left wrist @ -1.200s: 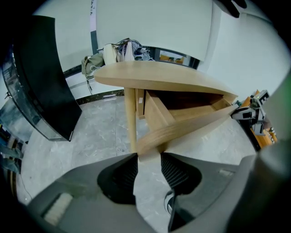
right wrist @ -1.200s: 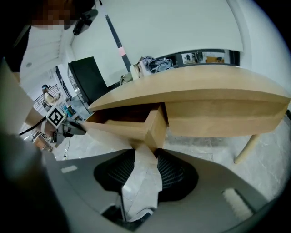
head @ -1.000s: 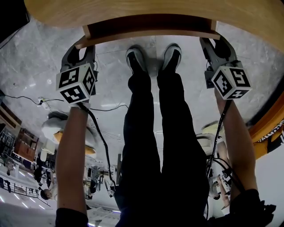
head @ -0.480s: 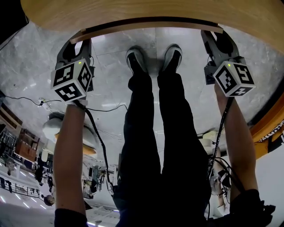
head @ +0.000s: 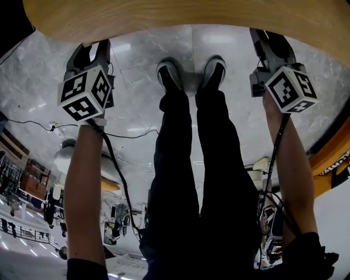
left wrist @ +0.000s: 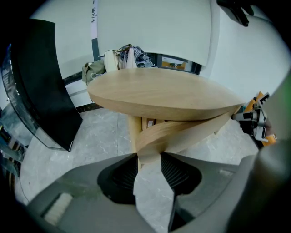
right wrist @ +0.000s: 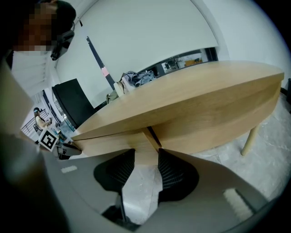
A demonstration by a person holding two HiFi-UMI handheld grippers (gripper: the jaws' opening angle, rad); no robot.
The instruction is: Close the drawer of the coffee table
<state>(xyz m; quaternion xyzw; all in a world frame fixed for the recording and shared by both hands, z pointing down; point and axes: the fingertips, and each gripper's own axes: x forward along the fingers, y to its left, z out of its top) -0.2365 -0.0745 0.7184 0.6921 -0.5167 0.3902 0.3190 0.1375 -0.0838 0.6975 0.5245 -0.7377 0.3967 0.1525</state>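
Observation:
The round wooden coffee table fills the top of the head view; its drawer is slid in out of sight under the top there. My left gripper and right gripper both reach under the table's rim. In the left gripper view the curved wooden drawer front runs off to the right, and its near end sits between the left gripper pads. In the right gripper view the drawer front ends at a dark seam, with that end between the right gripper pads.
The person's legs and shoes stand on the grey marble floor between the two grippers. A table leg stands just behind the drawer front. A black panel leans at the left. Cables trail down from the grippers.
The drawer has slid in under the table top until it no longer shows in the head view. Both grippers moved toward the table with it.

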